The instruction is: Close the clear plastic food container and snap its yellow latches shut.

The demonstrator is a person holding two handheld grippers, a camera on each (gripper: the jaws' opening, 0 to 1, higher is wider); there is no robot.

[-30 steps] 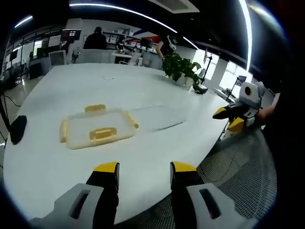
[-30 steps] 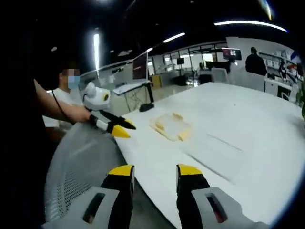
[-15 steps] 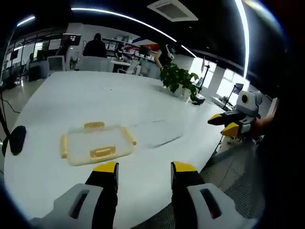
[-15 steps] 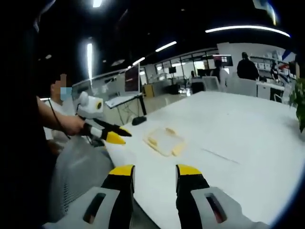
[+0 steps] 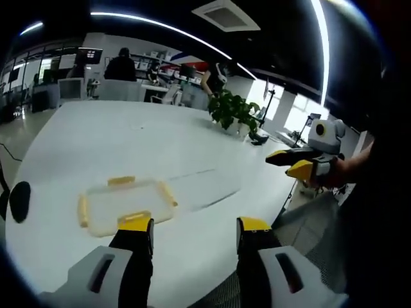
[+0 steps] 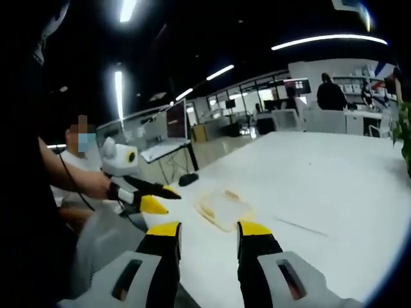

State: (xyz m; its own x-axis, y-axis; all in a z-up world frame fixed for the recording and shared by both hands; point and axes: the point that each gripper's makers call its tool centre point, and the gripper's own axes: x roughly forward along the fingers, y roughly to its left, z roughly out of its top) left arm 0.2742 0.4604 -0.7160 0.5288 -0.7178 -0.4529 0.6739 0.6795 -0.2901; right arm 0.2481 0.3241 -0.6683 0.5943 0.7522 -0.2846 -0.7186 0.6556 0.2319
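While both grippers, left (image 5: 194,226) and right (image 6: 209,230), hang back with jaws apart and empty, the container (image 5: 124,202) could skid across the table (image 5: 128,138) under a one-sided push.

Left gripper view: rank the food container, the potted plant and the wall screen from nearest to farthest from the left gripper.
1. Food container: on the table just beyond the left gripper, leftward.
2. Potted plant: at the table's far right edge.
3. Wall screen: upper left, in the room beyond the table.
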